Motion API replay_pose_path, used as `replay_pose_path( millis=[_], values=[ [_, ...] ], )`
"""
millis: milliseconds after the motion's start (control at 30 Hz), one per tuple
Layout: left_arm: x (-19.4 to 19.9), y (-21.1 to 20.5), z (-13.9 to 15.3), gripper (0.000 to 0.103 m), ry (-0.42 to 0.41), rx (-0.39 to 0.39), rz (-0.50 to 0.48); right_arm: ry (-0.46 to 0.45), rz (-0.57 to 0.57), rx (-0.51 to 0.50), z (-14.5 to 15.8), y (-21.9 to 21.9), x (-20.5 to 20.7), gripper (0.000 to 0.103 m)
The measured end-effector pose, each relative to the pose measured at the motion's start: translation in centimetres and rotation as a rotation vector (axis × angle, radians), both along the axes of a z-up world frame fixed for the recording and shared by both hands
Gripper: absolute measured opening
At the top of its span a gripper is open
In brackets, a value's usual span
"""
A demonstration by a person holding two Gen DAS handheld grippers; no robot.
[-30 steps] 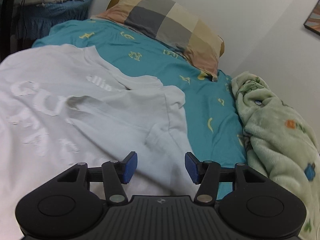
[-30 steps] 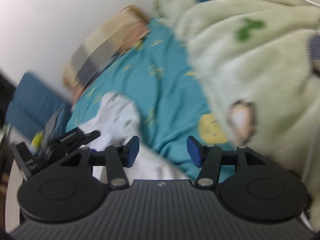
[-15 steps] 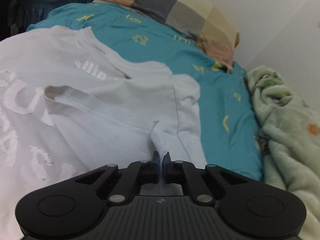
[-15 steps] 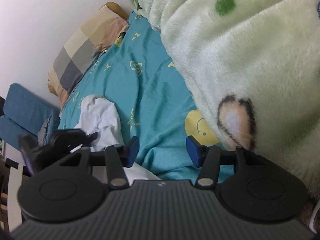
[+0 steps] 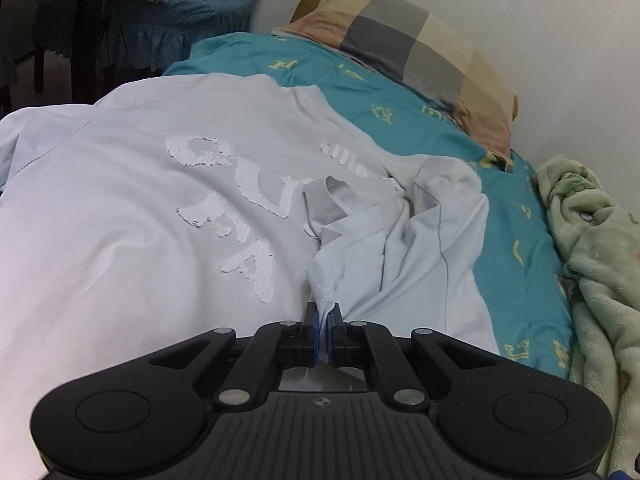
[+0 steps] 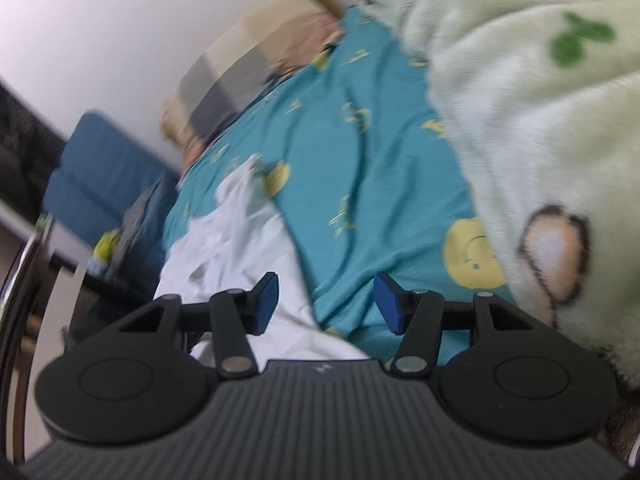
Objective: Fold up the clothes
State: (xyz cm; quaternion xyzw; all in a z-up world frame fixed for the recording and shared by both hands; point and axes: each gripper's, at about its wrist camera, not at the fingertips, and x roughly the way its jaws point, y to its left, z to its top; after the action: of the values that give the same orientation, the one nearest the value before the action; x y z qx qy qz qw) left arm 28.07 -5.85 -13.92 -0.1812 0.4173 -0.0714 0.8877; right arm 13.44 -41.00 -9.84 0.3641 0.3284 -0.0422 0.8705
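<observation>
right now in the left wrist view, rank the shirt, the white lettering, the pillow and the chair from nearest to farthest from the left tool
1. Shirt: its edge is pinched in the left tool.
2. White lettering: ahead, a little left, on the shirt.
3. Pillow: far end of the bed, ahead and right.
4. Chair: past the bed, upper left.

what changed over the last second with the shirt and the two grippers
The left hand-held gripper went from open to shut on the sleeve edge of the pale t-shirt and has pulled it inward over the printed chest. The right hand-held gripper stayed open, holding nothing. The pillow and fleece blanket are unchanged.
</observation>
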Motion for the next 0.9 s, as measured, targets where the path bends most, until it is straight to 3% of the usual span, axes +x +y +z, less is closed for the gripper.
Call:
replay_pose_path(
  millis=[100, 367, 500, 600, 700, 900],
  values=[
    [-2.1, -0.8, 1.9, 0.027, -0.013, -0.011, -0.056, -0.025, 0.029, -0.045, 1.2, -0.3, -0.5, 0.056],
    [-15.2, -6.9, 7.1, 0.041, -0.1, 0.017, -0.388, -0.094, 0.002, -0.098, 3.8, -2.1, -3.6, 0.056],
    [-22.1, -12.0, 6.0, 0.041, -0.096, 0.013, -0.557, -0.139, -0.04, -0.108, 5.4, -2.9, -5.6, 0.056],
    [-25.6, -15.1, 5.0, 0.044, -0.139, 0.053, -0.653, -0.176, -0.064, -0.136, 6.8, -3.1, -7.2, 0.056],
    [-26.3, -17.5, 3.0, 0.046, -0.123, 0.055, -0.705, -0.192, -0.076, -0.172, 7.4, -3.4, -8.0, 0.056],
    [-24.8, -19.5, -1.6, 0.046, -0.041, 0.143, -0.706, -0.175, -0.081, -0.186, 6.8, -3.7, -7.7, 0.056]
  ],
)
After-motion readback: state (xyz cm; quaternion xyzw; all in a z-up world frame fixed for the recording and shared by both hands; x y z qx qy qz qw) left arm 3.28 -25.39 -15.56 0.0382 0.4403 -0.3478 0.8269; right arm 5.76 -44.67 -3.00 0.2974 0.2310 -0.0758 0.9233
